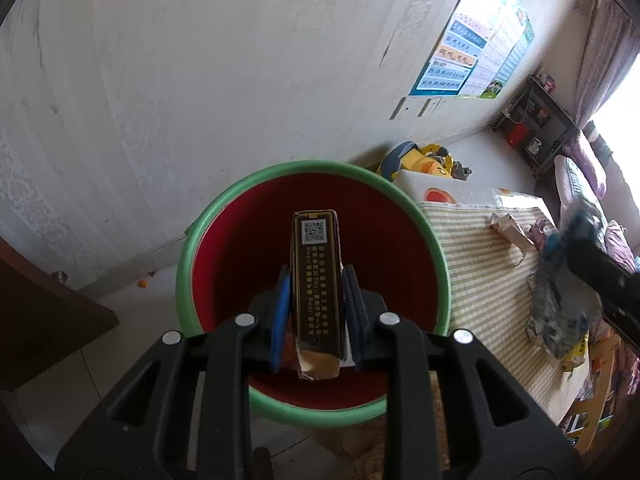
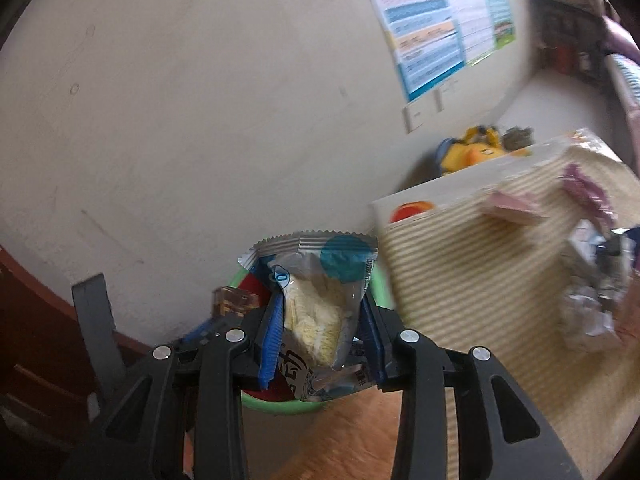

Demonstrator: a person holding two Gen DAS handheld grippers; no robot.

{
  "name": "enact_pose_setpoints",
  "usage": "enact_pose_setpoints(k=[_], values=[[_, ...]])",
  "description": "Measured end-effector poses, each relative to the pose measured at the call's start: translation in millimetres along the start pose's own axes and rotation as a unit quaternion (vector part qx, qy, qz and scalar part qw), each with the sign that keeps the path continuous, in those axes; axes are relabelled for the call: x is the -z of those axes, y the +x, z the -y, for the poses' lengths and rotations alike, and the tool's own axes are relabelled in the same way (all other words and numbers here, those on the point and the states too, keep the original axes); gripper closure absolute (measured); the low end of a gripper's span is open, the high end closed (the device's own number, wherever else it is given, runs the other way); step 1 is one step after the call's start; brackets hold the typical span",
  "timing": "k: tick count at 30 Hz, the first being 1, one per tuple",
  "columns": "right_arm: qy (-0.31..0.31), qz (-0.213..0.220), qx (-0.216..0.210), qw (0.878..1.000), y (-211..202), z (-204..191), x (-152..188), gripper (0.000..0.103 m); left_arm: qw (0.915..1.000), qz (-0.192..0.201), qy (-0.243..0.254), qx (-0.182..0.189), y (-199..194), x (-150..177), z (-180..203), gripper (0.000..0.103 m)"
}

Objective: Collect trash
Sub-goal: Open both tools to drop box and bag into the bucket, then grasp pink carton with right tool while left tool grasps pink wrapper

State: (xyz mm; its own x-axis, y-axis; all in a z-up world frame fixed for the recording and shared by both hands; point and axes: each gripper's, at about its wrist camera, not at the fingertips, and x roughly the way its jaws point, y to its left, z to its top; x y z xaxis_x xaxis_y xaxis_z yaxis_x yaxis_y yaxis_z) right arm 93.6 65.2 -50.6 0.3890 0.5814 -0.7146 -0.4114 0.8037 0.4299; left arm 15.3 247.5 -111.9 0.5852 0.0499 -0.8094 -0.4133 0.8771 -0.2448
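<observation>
Left gripper [image 1: 316, 304]: held above the bucket, pointing down into its mouth; jaws clenched on the cigarette box, one blue pad against each narrow side.
Cigarette box [image 1: 317, 284]: dark with gold edging and a QR code near its far end; it sticks out past the fingertips over the red inside of the bucket, its torn near end toward the camera.
Bucket [image 1: 188, 248]: green rim, red inside, standing on the floor close to the wall, just beside the striped desk edge.
Right gripper [image 2: 320, 320]: tilted toward the bucket from the desk side; jaws grasping the snack wrapper, pads pressed into both sides of it.
Snack wrapper [image 2: 316, 280]: silver and clear packet with a teal circle and a serrated top edge, pale yellow contents showing through; it stands up between the fingers, in front of the bucket's rim [image 2: 280, 404].
Desk [image 1: 480, 280]: covered with a green-and-white striped cloth; crumpled paper [image 1: 510, 230] and other wrappers lie on it, well apart from the bucket.
Right gripper seen from the left camera [image 1: 576, 276]: blurred, over the desk.
Wall: poster [image 1: 472, 48] hanging on it, yellow toy [image 1: 424, 160] on the floor below.
</observation>
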Motion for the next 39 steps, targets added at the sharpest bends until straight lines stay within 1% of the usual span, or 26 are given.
enact_pose_setpoints(k=[6,7,8,9,10,11,14,18,21,23,25,27,28,30,31,32,33,35,37,39], values=[[0.001,-0.021,-0.024,0.999,25.0,-11.1,-4.2,0.067,0.9999,-0.007,-0.013,-0.001,4.8,3.6,-12.9,0.079],[0.001,-0.025,-0.029,0.999,29.1,-12.7,-5.6,0.065,0.9999,-0.008,-0.013,0.0,5.2,4.0,-13.6,0.079],[0.002,-0.029,-0.033,0.999,32.5,-13.7,-6.1,0.06,0.9998,-0.008,-0.016,0.001,5.9,4.4,-14.4,0.078],[0.004,-0.03,-0.033,0.999,35.2,-13.4,-6.6,0.055,0.9997,-0.007,-0.023,0.008,6.1,4.8,-16.5,0.065],[0.006,-0.028,-0.03,0.999,35.0,-12.7,-5.9,0.049,0.9995,-0.005,-0.028,0.014,6.2,4.9,-17.5,0.056],[0.007,-0.026,-0.03,0.999,35.2,-12.2,-5.9,0.046,0.9993,-0.002,-0.032,0.019,5.4,5.1,-17.9,0.045],[0.017,-0.029,-0.036,0.999,37.0,-8.6,-4.9,0.04,0.9992,0.0,-0.037,0.016,4.0,6.2,-19.1,0.038],[0.036,-0.024,-0.039,0.998,30.6,2.2,-4.7,0.038,0.9991,-0.011,-0.038,0.013,9.3,6.8,-15.7,0.038],[0.049,-0.012,-0.028,0.998,18.7,15.0,-6.0,0.038,0.9994,-0.015,-0.029,0.013,9.1,7.2,-10.3,0.038],[0.062,0.002,-0.009,0.998,5.1,31.4,-4.6,0.038,0.9996,-0.013,-0.021,0.011,7.6,6.5,-5.5,0.038],[0.084,0.022,0.021,0.996,-13.1,56.6,-1.4,0.038,0.9998,-0.01,-0.013,0.009,6.1,6.4,-1.5,0.038],[0.106,0.044,0.062,0.991,-34.2,85.5,3.7,0.038,0.9999,-0.011,-0.009,0.008,6.1,6.8,2.6,0.038],[0.114,0.054,0.089,0.988,-45.0,100.3,6.6,0.038,0.9999,-0.011,-0.007,0.009,6.7,6.7,5.2,0.038],[0.133,0.074,0.149,0.977,-68.5,133.0,15.4,0.038,0.9999,-0.012,0.002,0.01,5.9,8.1,13.0,0.038],[0.143,0.078,0.173,0.971,-76.6,147.9,19.1,0.038,0.9998,-0.012,0.008,0.011,5.2,8.5,18.1,0.038],[0.159,0.083,0.202,0.963,-87.3,166.3,24.7,0.038,0.9998,-0.012,0.013,0.012,4.3,9.1,22.4,0.038],[0.173,0.086,0.218,0.957,-95.0,180.5,29.7,0.038,0.9996,-0.011,0.02,0.014,3.0,9.8,27.6,0.038],[0.212,0.085,0.245,0.942,-107.8,213.2,42.4,0.038,0.9992,-0.01,0.033,0.018,0.7,11.0,39.3,0.038],[0.244,0.079,0.25,0.934,-113.1,239.2,53.0,0.038,0.9988,-0.011,0.042,0.022,-0.9,13.2,48.4,0.038],[0.267,0.071,0.246,0.929,-111.1,256.9,60.6,0.038,0.998,-0.011,0.057,0.025,-4.0,15.8,60.4,0.038]])
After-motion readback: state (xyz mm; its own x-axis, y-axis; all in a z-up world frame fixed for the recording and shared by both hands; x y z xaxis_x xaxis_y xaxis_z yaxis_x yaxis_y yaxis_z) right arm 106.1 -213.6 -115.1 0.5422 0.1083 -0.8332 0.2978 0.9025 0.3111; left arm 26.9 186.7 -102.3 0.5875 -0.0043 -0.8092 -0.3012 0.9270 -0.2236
